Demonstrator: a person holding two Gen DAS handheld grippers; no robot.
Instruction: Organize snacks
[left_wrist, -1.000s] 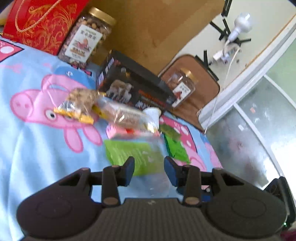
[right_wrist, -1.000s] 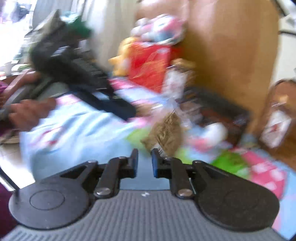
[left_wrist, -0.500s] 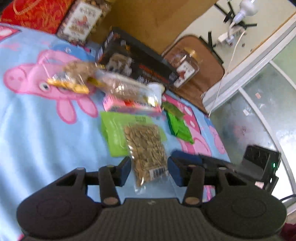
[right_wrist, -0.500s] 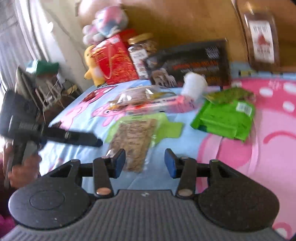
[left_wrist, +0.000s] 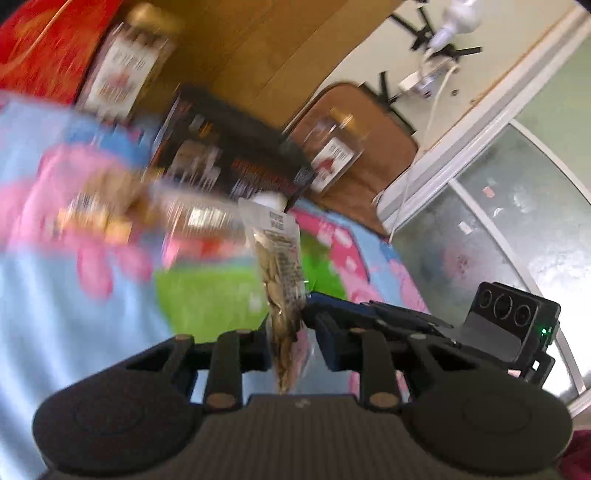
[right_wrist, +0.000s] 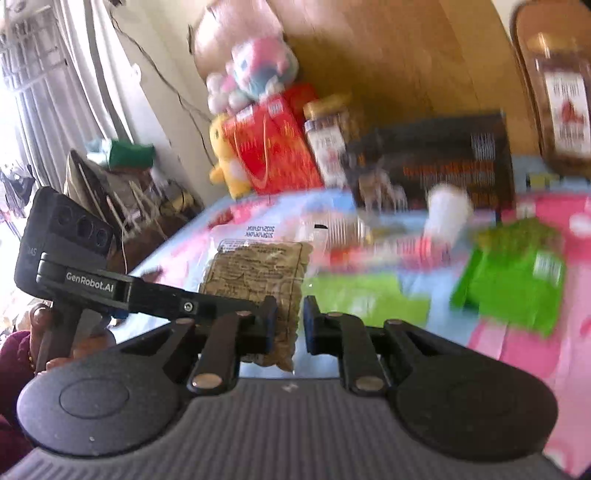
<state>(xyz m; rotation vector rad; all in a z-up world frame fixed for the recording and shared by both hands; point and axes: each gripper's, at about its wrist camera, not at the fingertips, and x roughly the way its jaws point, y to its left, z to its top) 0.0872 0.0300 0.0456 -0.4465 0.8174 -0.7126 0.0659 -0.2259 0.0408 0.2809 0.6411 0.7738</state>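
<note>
- Red gift bag (left_wrist: 40, 48), jar (left_wrist: 122, 70) and black box (left_wrist: 229, 155) stand along the back of the blanket (left_wrist: 74, 314)
- Left gripper (left_wrist: 295, 350) has just closed and pinches the seed packet (left_wrist: 279, 266), which stands edge-on, lifted off the blanket
- Right gripper (right_wrist: 288, 325) has just been closing; the packet's lower corner sits between its jaws, with a sliver of gap at one pad, so no firm grip yet
- Green pouch (right_wrist: 513, 277) and other packs lie scattered; I judge the sorting barely begun, one packet in hand, nearly all left
</note>
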